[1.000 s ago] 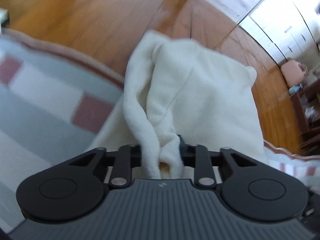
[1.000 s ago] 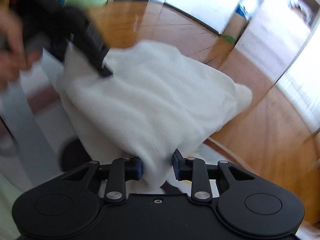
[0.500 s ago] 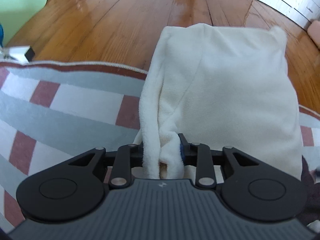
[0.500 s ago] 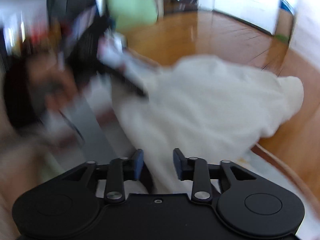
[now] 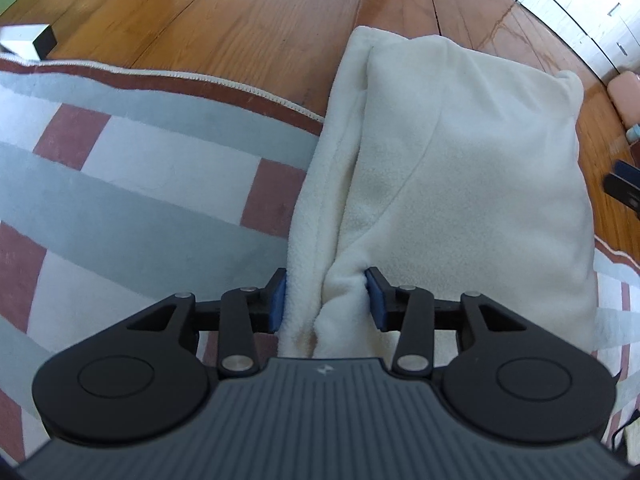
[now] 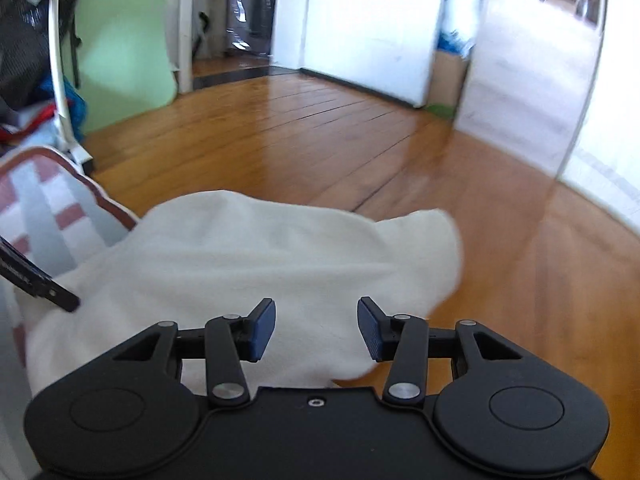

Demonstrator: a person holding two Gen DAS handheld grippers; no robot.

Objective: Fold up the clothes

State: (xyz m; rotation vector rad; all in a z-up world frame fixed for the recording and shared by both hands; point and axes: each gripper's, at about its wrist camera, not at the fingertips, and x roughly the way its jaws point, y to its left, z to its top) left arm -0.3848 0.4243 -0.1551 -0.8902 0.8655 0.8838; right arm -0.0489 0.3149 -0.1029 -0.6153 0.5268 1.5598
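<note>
Cream fleece garment (image 5: 460,168), laid folded across rug (image 5: 140,200) edge, is being released: left hand-held gripper (image 5: 326,300) jaws just opening around its bunched edge, right hand-held gripper (image 6: 316,330) open, empty.

— Left gripper (image 5: 325,300): jaws just been opening, bunched edge of cream fleece garment (image 5: 460,184) between them, blue pads at either side of the fold.
— Touching?
— Grazing the cloth, hard to say if pressing.
— Garment?
— Folded flat, half on striped rug (image 5: 140,184), half on wooden floor (image 5: 240,16).
— Else?
— White box (image 5: 24,40) far left; pink object (image 5: 626,96) and dark gripper tip (image 5: 624,184) at right edge.
</note>
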